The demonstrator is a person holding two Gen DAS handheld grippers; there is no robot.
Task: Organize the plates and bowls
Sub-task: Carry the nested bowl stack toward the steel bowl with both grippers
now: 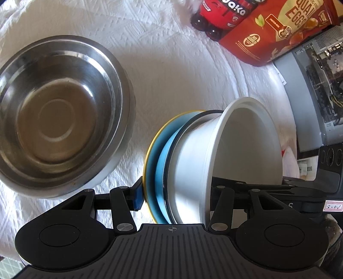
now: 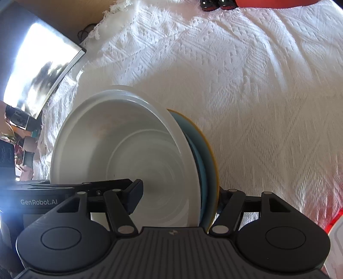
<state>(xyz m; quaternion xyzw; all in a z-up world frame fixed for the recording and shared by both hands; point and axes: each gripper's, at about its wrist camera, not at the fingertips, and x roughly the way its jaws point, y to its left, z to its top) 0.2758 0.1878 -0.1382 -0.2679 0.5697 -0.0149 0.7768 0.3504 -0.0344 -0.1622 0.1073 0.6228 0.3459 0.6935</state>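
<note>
Left hand-held gripper [image 1: 171, 193]: bottom centre of the left wrist view; clenched across a stack of dishes held on edge. Its blue-padded finger [image 1: 138, 196] presses the yellow-rimmed back; the other finger reaches inside the white bowl.
Right hand-held gripper [image 2: 178, 197]: bottom centre of the right wrist view; grasping the same stack. 1 finger [image 2: 135, 197] lies inside the white bowl, the other sits behind the yellow-rimmed plate.
Stack: 3 nested dishes, tilted on edge, lifted clear of the cloth, centre of both views.
White bowl [image 1: 246, 146]: innermost, mouth facing lower right in the left wrist view.
Blue dish [image 1: 163, 171]: directly behind the white bowl, touching it.
Yellow-rimmed plate [image 1: 150, 154]: outermost, nested against the blue dish.
Steel bowl [image 1: 57, 113]: left of the left wrist view, upright on the cloth, well apart from the stack.
White cloth [image 2: 257, 85]: textured weave covering the desk.
Red packet [image 1: 278, 30]: upper right, far edge, printed "EGGS".
Red bottles [image 1: 214, 19]: top centre, beside the packet.
Computer case [image 1: 317, 90]: right edge, beyond the cloth.
</note>
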